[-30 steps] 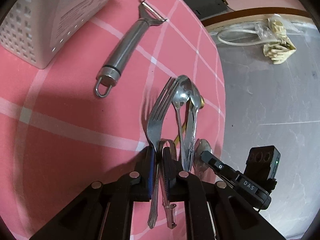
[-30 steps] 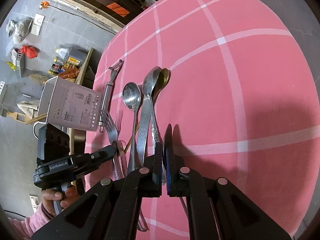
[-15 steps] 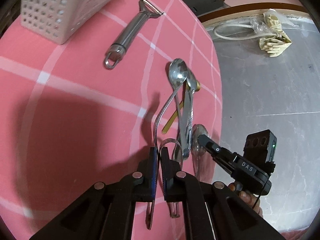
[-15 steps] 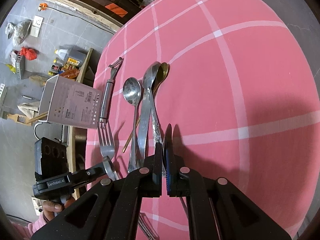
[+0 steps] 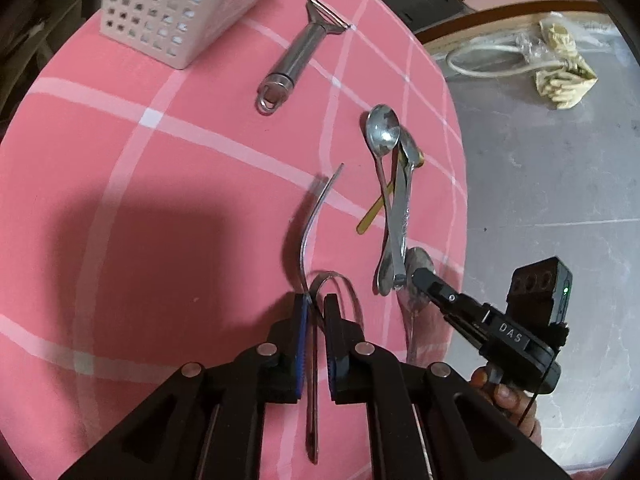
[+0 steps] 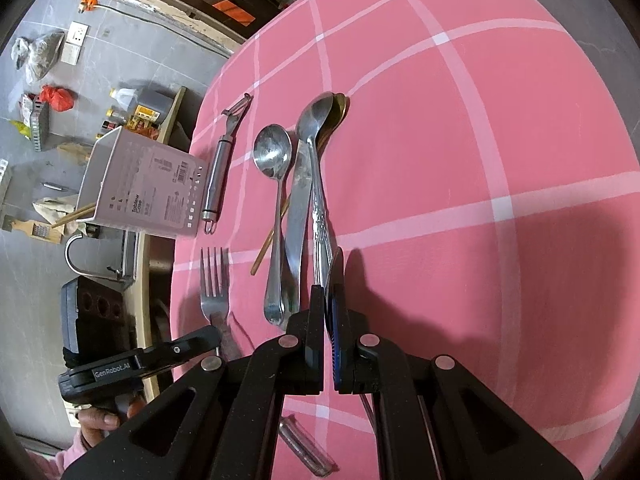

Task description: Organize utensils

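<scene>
Two tongs work the pink tabletop point(image 5: 132, 168): the left tongs point(image 5: 314, 308) grip a fork point(image 5: 314, 216), now lifted clear of the spoons point(image 6: 296, 200), which lie right of it. The right tongs point(image 6: 330, 300) stay pressed shut at the spoons' near ends, holding nothing I can see.

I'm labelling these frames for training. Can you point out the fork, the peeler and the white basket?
fork point(image 6: 215, 280), right wrist view, on the tines.
peeler point(image 5: 295, 56), left wrist view, mid-handle.
white basket point(image 5: 168, 8), left wrist view, on its perforated side wall.
</scene>
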The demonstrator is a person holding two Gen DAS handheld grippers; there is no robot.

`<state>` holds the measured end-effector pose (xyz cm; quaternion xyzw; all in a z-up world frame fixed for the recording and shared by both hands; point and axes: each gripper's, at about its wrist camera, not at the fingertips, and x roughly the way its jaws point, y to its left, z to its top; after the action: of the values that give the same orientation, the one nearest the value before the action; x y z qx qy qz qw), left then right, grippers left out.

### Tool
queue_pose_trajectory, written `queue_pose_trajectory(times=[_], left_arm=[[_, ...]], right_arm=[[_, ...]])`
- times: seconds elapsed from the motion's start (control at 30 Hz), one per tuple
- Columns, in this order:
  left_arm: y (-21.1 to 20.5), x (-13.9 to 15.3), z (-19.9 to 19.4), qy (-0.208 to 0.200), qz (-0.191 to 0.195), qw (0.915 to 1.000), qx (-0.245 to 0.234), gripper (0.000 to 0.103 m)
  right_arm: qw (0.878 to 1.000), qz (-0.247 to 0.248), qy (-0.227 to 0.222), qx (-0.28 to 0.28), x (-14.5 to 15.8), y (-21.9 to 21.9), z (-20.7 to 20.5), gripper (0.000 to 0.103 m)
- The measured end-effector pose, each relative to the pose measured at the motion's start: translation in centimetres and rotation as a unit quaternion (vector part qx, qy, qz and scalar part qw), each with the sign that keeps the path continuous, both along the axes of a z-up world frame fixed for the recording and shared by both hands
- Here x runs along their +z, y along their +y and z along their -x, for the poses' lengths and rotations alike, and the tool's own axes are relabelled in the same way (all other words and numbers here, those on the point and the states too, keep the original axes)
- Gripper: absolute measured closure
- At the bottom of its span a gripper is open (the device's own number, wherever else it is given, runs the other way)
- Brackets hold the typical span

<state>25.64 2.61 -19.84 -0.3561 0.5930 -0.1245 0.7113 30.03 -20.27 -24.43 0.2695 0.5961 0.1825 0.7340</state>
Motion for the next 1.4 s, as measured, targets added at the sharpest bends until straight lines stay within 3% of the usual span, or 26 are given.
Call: queue_pose_trajectory(times=[0.33,0.53,0.87,1.0,1.07,1.13,1.4], left_arm=[[1.2,0.5,0.5,-0.025,-0.019,0.9995,0.001,0.079],[2.3,0.4,-0.5,-0.039,-0.049,0.9979,0.017,0.079],[1.9,1.0,-3.9,-0.086,-0.089,0.9916,-0.039,0.079],[1.9,1.0,-4.3,-0.090,-0.094,0.9901,-0.052,0.082],[1.8,1.0,-4.3,-0.090,-0.101,0.9892,-0.057,0.090],[1.7,1.0,-4.2,-0.091,-0.104,0.9884,-0.062,0.092],[1.5,2.8,-2.9,-0.110,-0.107,0.9848,-0.080,0.100]], right_arm=[[1.000,0.017,-0.006,0.017,0.3,0.3,0.0,0.099],[1.000,0.017,-0.005,0.024,0.3,0.2,0.1,0.099],[0.999,0.021,-0.005,0.034,0.3,0.3,-0.1,0.099],[0.999,0.026,-0.008,0.040,0.3,0.5,-0.1,0.099],[0.998,0.031,-0.012,0.044,0.5,0.5,0.0,0.100],[0.998,0.033,-0.016,0.044,0.7,0.5,0.0,0.100],[0.996,0.040,-0.056,0.048,3.1,0.2,0.9,0.100]])
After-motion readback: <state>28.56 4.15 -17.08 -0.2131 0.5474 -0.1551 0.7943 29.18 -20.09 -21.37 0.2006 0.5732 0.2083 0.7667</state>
